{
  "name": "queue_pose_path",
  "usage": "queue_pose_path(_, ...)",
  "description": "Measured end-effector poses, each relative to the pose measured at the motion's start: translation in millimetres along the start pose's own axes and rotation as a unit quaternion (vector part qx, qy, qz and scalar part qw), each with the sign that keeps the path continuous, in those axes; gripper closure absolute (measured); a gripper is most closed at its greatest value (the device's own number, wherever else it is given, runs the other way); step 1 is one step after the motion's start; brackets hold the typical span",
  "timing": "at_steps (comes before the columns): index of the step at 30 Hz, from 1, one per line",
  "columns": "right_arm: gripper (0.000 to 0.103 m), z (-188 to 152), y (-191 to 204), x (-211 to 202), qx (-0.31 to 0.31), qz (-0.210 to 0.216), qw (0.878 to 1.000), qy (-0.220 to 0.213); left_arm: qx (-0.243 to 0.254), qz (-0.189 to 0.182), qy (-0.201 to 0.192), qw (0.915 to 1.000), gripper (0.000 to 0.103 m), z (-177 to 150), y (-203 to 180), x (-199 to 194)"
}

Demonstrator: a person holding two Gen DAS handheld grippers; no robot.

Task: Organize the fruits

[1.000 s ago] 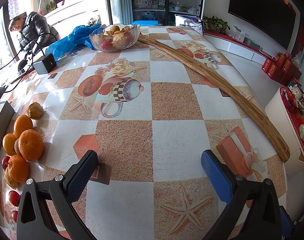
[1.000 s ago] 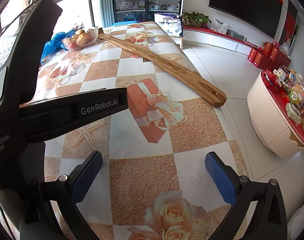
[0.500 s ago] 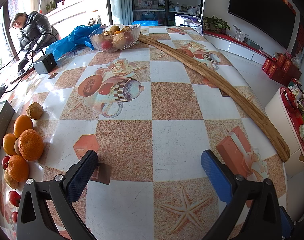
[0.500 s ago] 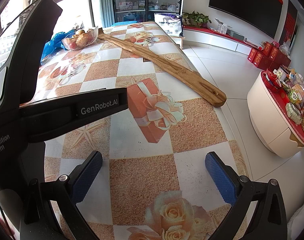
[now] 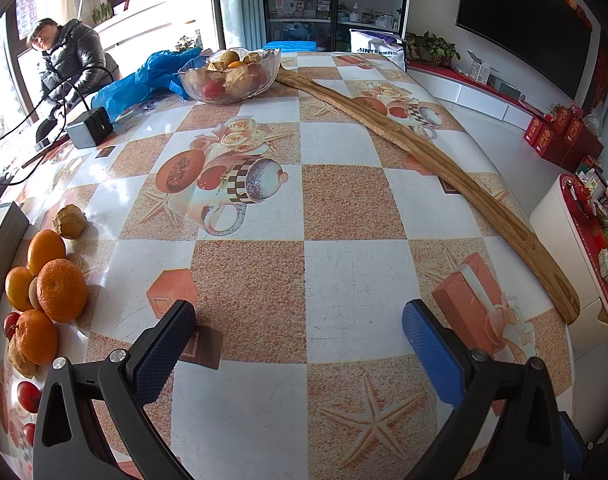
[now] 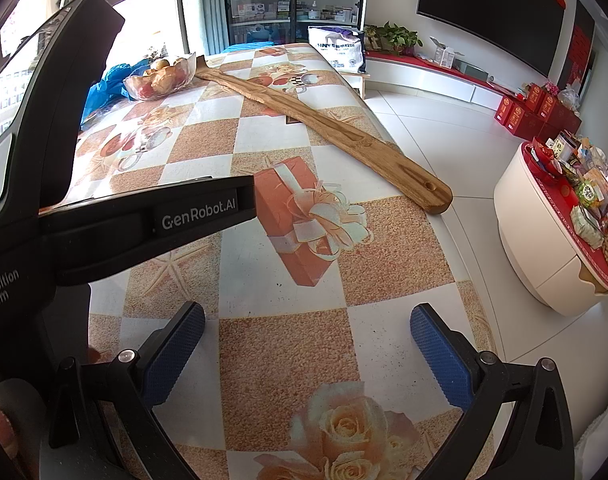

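At nine o'clock of the left view, loose fruit point(image 5: 50, 284) is lying in a heap on the table point(image 5: 343, 280): oranges, a brown one just beyond them at ten, small red ones toward eight. The bowl point(image 5: 230, 76), already holding some fruit, is standing far off at eleven o'clock, with a blue bag point(image 5: 144, 80) just to its left and a long wooden board point(image 5: 443, 164) running from the bowl's right side down to three o'clock. The left gripper point(image 5: 300, 344) is hovering over bare tablecloth, its jaws spread wide and pinching nothing. In the right view, the left gripper's black body is filling the nine o'clock side; the right gripper point(image 6: 307, 348) is likewise hanging over the cloth with jaws spread and empty, the bowl point(image 6: 160, 78) showing small at eleven.

Judging by this, no pick is under way yet. To do it well, the left gripper ought to be swinging toward nine, centring one orange between the pads, coming down from above the heap so as not to be knocking neighbours rolling, and closing gently at the widest part before carrying it to the bowl
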State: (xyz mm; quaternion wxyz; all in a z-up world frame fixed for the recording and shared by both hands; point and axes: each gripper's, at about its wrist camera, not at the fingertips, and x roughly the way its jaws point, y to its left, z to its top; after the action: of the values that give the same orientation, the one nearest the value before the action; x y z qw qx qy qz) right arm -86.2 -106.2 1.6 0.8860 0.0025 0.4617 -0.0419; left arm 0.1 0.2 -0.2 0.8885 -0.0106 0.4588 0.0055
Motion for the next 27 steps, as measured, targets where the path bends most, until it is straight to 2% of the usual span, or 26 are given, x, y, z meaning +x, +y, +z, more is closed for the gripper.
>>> queue_pose_path(7,0.0,0,0,-1,-0.001,0.0,1.0,0.0,0.013,-0.007,0.001,0.9999,0.0,1,1,0)
queue_pose_path(9,0.0,-1,-2,-1,0.0,0.001,1.0,0.0,0.019,0.001,0.001,0.9998,0.0,5,7,-4)
queue_pose_path(13,0.0,-1,-1,-1,0.0,0.001,1.0,0.0,0.023,0.003,-0.058,0.9981,0.0,-4,29,-54)
queue_pose_path(15,0.0,-1,-1,-1,0.0,0.001,1.0,0.0,0.045,0.021,-0.083,0.9953,0.0,-9,40,-83)
queue_pose_path(17,0.0,-1,-1,-1,0.0,0.001,1.0,0.0,0.047,0.039,-0.1,0.9931,0.0,-21,56,-106)
queue_pose_path(19,0.0,-1,-1,-1,-0.001,0.001,1.0,0.001,0.029,0.036,-0.082,0.9955,0.0,-34,79,-117)
queue_pose_path(20,0.0,-1,-1,-1,-0.002,0.001,1.0,0.002,0.013,0.016,-0.067,0.9975,0.0,-45,95,-117)
queue_pose_path(21,0.0,-1,-1,-1,-0.004,0.001,1.0,0.004,0.008,0.017,-0.059,0.9981,0.0,-53,108,-120)
queue_pose_path(23,0.0,1,1,-1,-0.009,-0.002,1.0,0.011,-0.036,-0.001,-0.041,0.9985,0.0,-80,138,-112)
queue_pose_path(25,0.0,4,3,0,-0.007,-0.006,1.0,0.029,-0.058,-0.006,-0.034,0.9977,0.0,-99,163,-111)
queue_pose_path(27,0.0,7,10,-2,-0.009,0.017,0.999,0.046,-0.069,-0.006,-0.032,0.9971,0.0,-113,183,-111)
